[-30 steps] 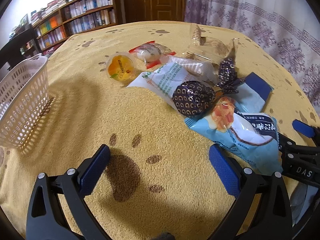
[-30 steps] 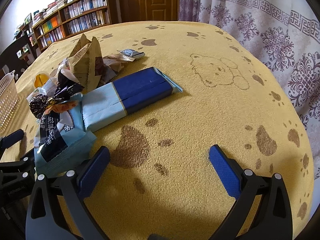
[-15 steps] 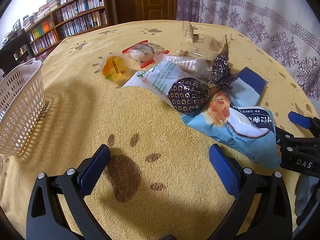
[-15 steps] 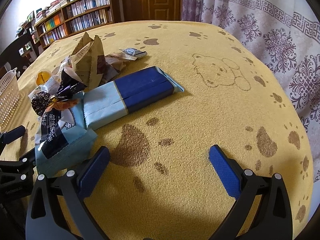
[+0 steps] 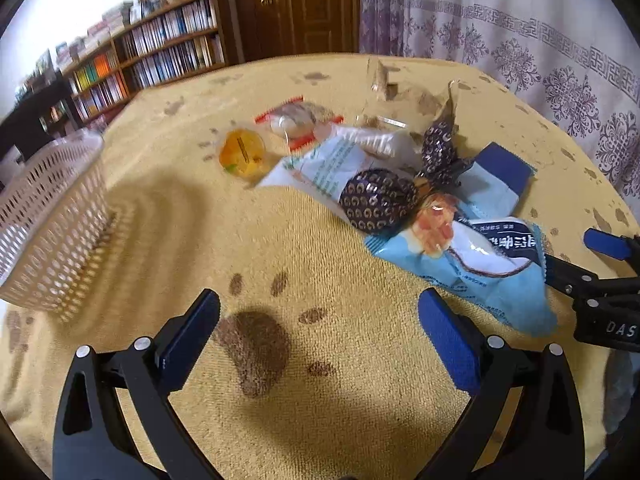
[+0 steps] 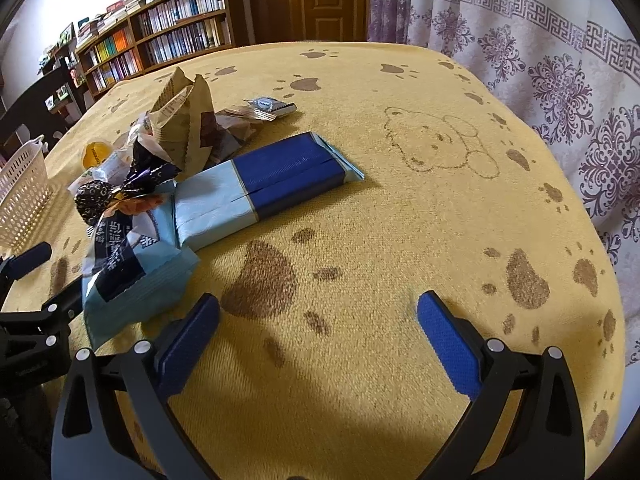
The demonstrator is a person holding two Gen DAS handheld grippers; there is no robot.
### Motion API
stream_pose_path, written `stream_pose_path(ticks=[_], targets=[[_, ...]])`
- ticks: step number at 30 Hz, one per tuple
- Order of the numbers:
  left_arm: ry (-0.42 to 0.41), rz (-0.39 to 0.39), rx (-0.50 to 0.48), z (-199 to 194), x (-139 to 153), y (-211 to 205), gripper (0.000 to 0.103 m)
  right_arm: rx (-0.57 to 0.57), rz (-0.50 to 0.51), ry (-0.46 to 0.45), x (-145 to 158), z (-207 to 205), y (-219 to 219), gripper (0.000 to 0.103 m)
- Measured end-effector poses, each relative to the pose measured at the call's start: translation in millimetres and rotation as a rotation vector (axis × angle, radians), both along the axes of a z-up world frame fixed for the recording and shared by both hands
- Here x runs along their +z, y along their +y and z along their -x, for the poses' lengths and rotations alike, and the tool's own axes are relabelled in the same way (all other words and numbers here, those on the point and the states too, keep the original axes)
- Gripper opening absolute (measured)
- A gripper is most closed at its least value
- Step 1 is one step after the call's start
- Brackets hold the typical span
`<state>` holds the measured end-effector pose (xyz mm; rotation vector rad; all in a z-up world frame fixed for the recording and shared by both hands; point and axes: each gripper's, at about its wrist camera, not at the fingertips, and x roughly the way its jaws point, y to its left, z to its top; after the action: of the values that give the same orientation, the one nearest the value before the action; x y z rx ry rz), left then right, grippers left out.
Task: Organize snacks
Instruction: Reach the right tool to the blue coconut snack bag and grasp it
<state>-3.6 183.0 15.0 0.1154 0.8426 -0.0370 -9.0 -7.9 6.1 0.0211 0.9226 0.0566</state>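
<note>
Both the left gripper (image 5: 318, 322) and right gripper (image 6: 318, 322) hang spread and empty. The snacks (image 5: 384, 196) overlap at one o'clock, so a grab may drag neighbours; basket (image 5: 48, 224) waits at ten o'clock

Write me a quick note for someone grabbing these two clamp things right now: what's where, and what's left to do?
Left gripper: open, empty, over bare tablecloth.
Right gripper: open, empty, near the light-blue snack bag.
The snacks sit in one pile: dark wrapped candy, orange jelly cup, blue-and-white bar pack, brown paper packets.
White basket stands left of the pile; its inside is hidden.
Done: seemingly nothing yet.
Left: probably move each snack into the basket.
</note>
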Motion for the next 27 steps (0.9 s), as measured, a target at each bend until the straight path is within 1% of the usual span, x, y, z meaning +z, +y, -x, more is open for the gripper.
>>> stream_pose_path(ticks=[4, 6, 10, 13, 15, 17, 22, 27], targets=[[-0.027, -0.01, -0.006, 5, 9, -4, 0.1, -0.003, -0.014, -0.029, 10, 6, -4, 0.098], [-0.046, -0.015, -0.004, 8, 14, -4, 0.1, 0.004, -0.027, -0.067, 20, 11, -4, 0.098], [-0.112, -0.041, 0.013, 17, 28, -4, 0.1, 0.046, -0.041, -0.159, 38, 24, 3, 0.098], [-0.163, -0.06, 0.022, 24, 38, -1, 0.1, 0.077, -0.067, -0.199, 47, 30, 9, 0.098], [-0.192, -0.07, 0.027, 27, 45, 0, 0.1, 0.088, -0.074, -0.213, 49, 32, 11, 0.098], [-0.202, -0.071, 0.028, 29, 48, 1, 0.1, 0.094, -0.08, -0.218, 49, 33, 12, 0.098], [-0.201, -0.065, 0.046, 26, 51, 9, 0.1, 0.101, -0.109, -0.211, 46, 33, 12, 0.098], [-0.203, -0.055, 0.07, 22, 55, 19, 0.1, 0.136, -0.119, -0.212, 46, 35, 17, 0.098]])
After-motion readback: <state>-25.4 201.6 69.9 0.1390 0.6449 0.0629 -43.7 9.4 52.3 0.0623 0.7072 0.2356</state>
